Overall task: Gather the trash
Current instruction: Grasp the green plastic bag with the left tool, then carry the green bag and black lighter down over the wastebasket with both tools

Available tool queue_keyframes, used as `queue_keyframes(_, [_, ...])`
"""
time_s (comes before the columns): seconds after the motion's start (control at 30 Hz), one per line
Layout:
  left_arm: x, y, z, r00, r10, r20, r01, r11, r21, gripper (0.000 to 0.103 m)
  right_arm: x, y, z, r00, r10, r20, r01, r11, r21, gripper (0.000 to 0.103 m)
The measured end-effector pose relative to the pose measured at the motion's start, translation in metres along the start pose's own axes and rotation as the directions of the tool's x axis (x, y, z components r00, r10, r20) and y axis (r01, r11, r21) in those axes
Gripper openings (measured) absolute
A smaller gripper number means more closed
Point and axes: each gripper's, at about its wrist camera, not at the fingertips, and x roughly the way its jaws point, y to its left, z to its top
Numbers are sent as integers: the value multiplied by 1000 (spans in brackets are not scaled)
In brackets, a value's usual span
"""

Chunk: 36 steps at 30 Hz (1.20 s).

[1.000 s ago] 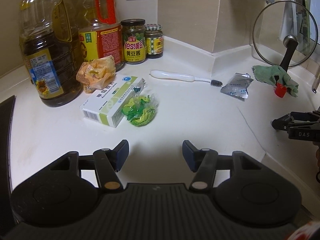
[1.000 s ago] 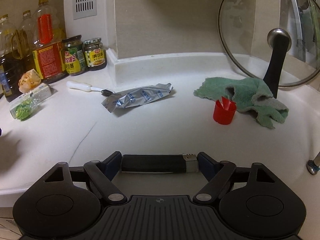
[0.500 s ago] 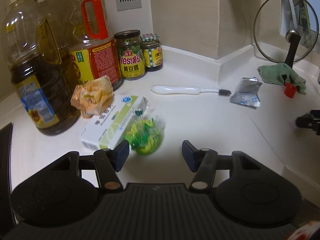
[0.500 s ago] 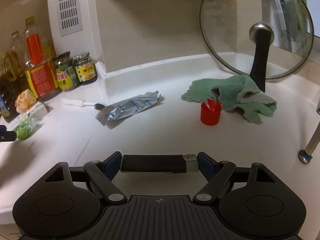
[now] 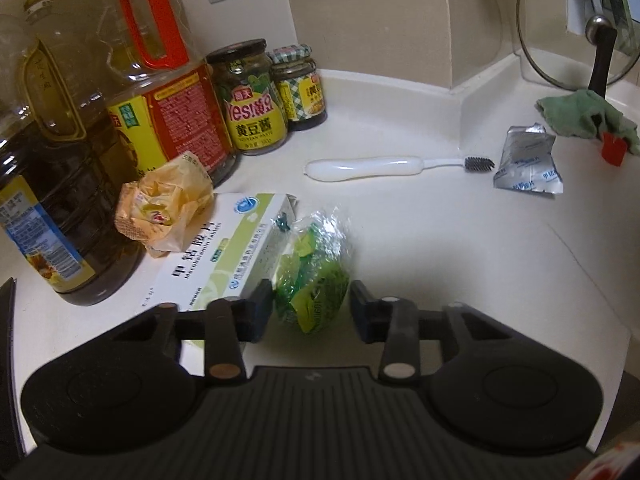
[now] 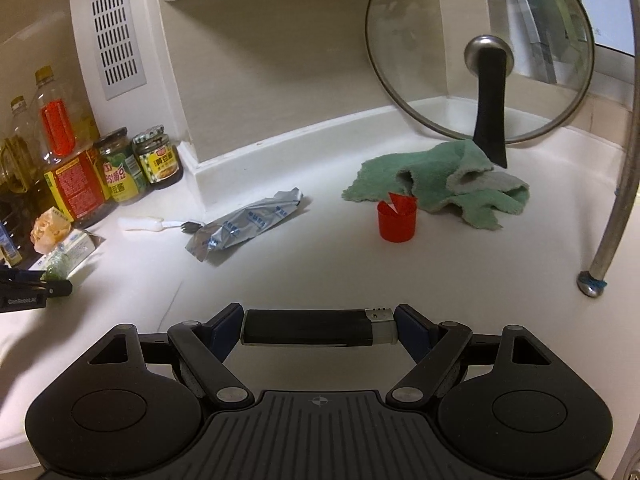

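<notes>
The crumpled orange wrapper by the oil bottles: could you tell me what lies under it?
The orange wrapper rests partly on the white medicine box. Its far side hides whatever counter lies beneath.

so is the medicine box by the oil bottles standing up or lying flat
Lying flat. The medicine box rests on a broad face on the counter, printed side up, with the yellow wrapper partly on it and the green wrapper beside it.

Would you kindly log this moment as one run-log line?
left gripper: jaws closing around green wrapper | right gripper: gripping black lighter | foil packet: on counter
</notes>
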Motion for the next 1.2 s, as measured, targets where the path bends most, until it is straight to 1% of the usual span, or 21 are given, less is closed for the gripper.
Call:
queue_keyframes(0.07, [1, -1, 0, 1000, -2, -1, 2, 1000, 0, 30, -2, -2, -1, 1000, -3, 0, 3, 1000, 7, 81])
queue_keyframes(0.3, [-2, -6, 1, 1000, -19, 11, 18, 1000, 7, 28, -9, -6, -1, 1000, -11, 10, 10, 1000, 17, 81])
queue_keyframes(0.57, [-21, -7, 0, 999, -30, 34, 30, 999, -10, 27, -19, -6, -1, 1000, -10, 28, 9, 1000, 20, 81])
queue_keyframes(0.9, [-75, -17, -17, 995, -70, 72, 73, 996, -44, 27, -47, -1, -7, 998, 28, 60, -29, 999, 19, 81])
queue_keyframes(1.03, [-102, -25, -27, 994, -85, 75, 90, 994, -64, 27, -63, 1, -14, 996, 55, 63, -57, 998, 27, 81])
queue_keyframes(1.1, [-117, -30, -32, 993, -82, 81, 87, 994, -62, 27, -73, 2, -18, 995, 71, 65, -73, 997, 29, 81])
queue_keyframes(1.2, [-138, -38, -39, 992, -86, 89, 93, 993, -75, 27, -88, 5, -27, 992, 107, 64, -109, 994, 27, 81])
